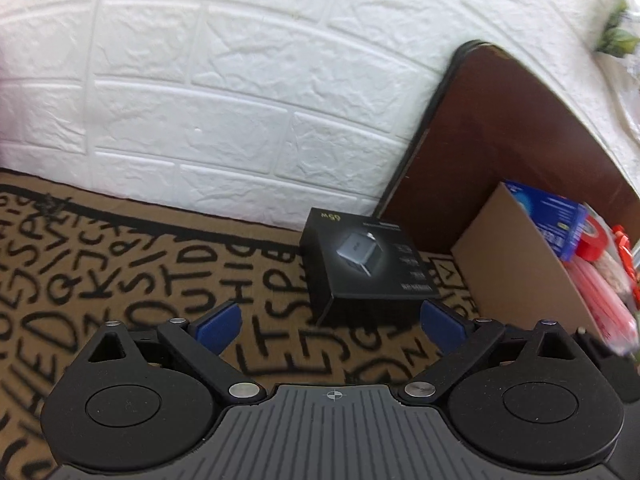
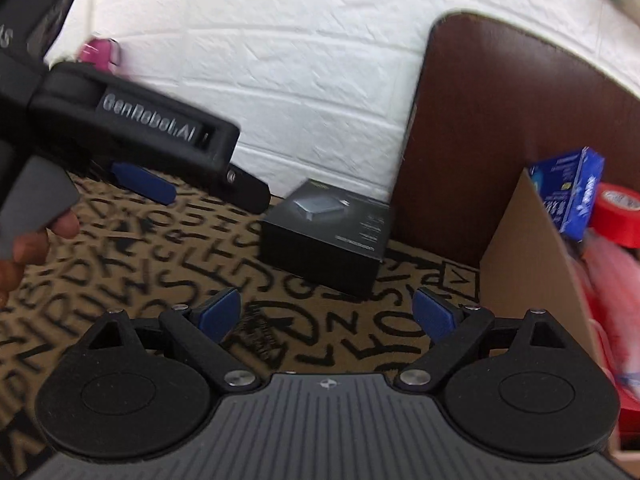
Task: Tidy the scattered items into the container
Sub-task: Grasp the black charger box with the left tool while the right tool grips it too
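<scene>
A black charger box (image 1: 362, 258) lies on the letter-patterned mat, just left of the cardboard box (image 1: 520, 256). My left gripper (image 1: 330, 324) is open and empty, its blue pads just short of the charger box. The charger box also shows in the right wrist view (image 2: 326, 236). My right gripper (image 2: 326, 314) is open and empty, a little nearer than the charger box. The left gripper (image 2: 192, 190) shows at the left of the right wrist view, above the mat. The cardboard box (image 2: 532, 264) holds a blue packet (image 2: 572, 196), a red tape roll (image 2: 618, 216) and pink items.
A dark brown board (image 1: 500, 152) leans against the white brick wall (image 1: 240, 80) behind the cardboard box. The tan mat with black letters (image 1: 120, 272) covers the surface. A pink object (image 2: 98, 52) stands at the far left by the wall.
</scene>
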The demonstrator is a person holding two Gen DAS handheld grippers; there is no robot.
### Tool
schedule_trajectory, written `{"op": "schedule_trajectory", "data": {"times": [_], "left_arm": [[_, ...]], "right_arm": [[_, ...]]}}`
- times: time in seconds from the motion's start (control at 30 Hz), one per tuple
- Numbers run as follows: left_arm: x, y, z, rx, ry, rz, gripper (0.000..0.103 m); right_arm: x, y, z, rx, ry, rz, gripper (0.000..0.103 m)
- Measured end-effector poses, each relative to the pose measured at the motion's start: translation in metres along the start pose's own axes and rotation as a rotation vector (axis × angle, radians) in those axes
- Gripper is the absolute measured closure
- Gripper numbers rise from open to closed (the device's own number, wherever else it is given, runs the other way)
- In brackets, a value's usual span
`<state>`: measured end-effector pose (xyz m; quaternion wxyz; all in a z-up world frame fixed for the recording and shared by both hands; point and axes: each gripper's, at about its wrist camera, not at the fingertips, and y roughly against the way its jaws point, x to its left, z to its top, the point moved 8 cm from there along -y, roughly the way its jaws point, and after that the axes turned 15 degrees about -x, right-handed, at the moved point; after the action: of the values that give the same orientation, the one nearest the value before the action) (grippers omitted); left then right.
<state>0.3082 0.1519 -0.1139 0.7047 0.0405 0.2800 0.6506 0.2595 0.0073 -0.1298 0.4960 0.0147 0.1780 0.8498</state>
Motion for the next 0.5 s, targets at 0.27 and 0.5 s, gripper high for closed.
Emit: {"op": "schedule_trajectory", "data": {"times": [0.27,0.5], "left_arm": [[0.004,-0.062,-0.006,0.091,-0.005,-0.097,0.016],[0.008,-0.083,-0.011,0.125,0.108,-0.172,0.029]], "right_arm": [[-0.018,-0.054,-0.014,0.022,-0.096,-0.02,0.009],[-0.016,-0.072,-0.013,0.001,-0.153,0.06,0.029]]}}
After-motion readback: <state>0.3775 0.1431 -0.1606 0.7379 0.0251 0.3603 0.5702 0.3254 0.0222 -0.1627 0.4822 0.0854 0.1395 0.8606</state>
